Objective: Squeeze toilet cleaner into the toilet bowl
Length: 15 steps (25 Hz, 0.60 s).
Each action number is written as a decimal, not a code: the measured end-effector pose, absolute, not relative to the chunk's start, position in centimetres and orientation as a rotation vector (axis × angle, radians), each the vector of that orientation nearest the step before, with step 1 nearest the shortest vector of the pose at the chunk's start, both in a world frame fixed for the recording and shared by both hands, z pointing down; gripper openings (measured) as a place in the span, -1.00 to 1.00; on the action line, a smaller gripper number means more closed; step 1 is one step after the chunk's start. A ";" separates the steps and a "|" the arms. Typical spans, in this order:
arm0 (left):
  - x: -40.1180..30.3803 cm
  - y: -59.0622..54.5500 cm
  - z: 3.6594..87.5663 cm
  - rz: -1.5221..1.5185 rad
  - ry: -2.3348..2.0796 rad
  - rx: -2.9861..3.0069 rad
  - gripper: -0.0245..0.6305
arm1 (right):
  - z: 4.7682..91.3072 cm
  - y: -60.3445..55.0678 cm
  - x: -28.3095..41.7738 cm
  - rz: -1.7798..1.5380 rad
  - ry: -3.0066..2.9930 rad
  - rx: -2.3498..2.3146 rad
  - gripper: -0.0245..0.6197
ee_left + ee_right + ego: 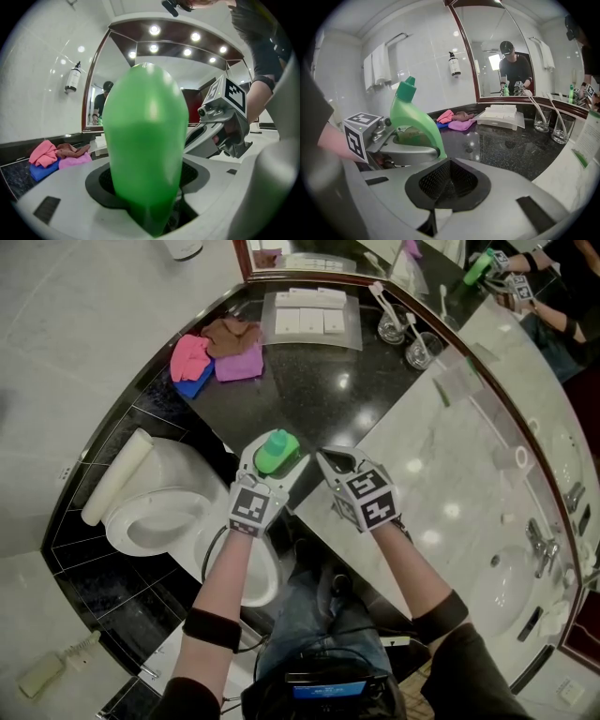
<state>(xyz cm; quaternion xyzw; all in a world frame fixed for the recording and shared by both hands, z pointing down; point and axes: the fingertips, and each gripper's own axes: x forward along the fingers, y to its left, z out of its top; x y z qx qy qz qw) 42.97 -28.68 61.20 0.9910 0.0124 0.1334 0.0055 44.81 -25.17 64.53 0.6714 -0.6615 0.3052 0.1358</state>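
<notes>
Left tool clamped on cleaner bottle, approx. upright, cap on; right tool shut, empty, nr cap, prob. for uncapping.

Glossy white marble walls enclose the bathroom. A polished black stone counter runs beneath a large wood-framed mirror, meeting a pale marble vanity top with an inset white basin. Round recessed ceiling spotlights shine overhead; black floor tiles gleam below.
</notes>
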 end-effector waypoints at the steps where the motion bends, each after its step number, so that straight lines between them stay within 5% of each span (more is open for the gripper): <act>1: 43.0 -28.6 61.0 0.423 0.035 3.095 -0.01 | 64.5 -25.1 44.8 0.882 -1.915 1.944 -0.90; 15: 39.6 -28.3 60.9 0.583 -0.032 3.159 0.04 | 61.8 -22.6 43.6 0.826 -1.962 1.917 -0.90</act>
